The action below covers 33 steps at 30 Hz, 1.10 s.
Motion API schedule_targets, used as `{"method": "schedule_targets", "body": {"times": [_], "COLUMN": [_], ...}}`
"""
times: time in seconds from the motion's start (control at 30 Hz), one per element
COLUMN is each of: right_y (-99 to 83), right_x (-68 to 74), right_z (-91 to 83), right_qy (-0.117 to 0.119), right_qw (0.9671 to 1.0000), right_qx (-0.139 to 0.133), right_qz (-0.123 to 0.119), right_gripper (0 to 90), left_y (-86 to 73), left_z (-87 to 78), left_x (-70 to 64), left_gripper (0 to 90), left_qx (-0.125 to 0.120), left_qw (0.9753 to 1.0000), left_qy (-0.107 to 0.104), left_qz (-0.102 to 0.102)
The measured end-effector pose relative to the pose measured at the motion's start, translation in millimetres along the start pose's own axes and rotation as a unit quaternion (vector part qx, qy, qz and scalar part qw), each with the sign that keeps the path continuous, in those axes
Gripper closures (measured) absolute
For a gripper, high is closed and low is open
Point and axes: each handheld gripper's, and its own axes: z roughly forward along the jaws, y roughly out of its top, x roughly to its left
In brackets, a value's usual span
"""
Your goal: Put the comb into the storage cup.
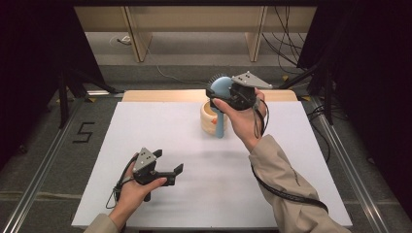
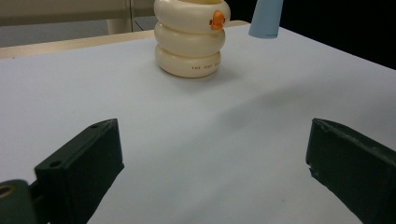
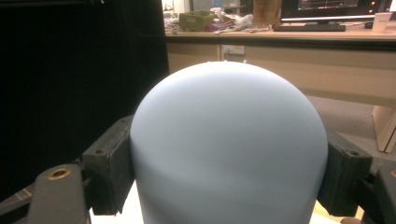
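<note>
The white worktop [image 1: 194, 145] took up most of the middle of the high view. Its pale wooden edge showed along the top. Dark floor lay around it, and a number five [image 1: 83, 132] was marked on the floor at the left.

Near the top middle of the high view stood a cream holder [image 1: 209, 119] made of three fat rings stacked up. In the left gripper view the cream holder [image 2: 191, 39] sat at the top middle, with a small orange spot on its upper ring and tiny writing on the lowest ring.

A blue brush [image 1: 220, 92] was held up just beside the holder. Its round head with dark bristles was at the top, and its handle pointed down in front of the holder. In the right gripper view the blue brush [image 3: 229, 149] looked like a big smooth dome.

The right gripper [image 1: 232, 92] was in the upper middle of the high view, in the person's right hand [image 1: 243, 119]. Its fingers [image 3: 105, 168] pinched the brush head from both sides.

The left gripper [image 1: 172, 174] was in the lower left, held low over the worktop by the left hand [image 1: 133, 191]. Its fingers [image 2: 81, 172] were spread wide with bare worktop between them.
</note>
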Motion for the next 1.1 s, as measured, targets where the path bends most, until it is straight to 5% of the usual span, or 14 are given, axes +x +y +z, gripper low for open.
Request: {"method": "schedule_targets", "body": {"times": [1.1], "right_y": [10.7], "right_x": [-4.7], "right_z": [5.8], "right_qy": [-0.016], "right_qw": [0.9994], "right_qx": [-0.029], "right_qz": [-0.004], "right_gripper": [21.2], "left_y": [1.1], "left_z": [0.7], "left_x": [-0.4], "left_gripper": [3.3], "left_qx": [-0.001], "left_qw": [1.0000], "left_qy": [0.000], "left_qz": [0.001]}}
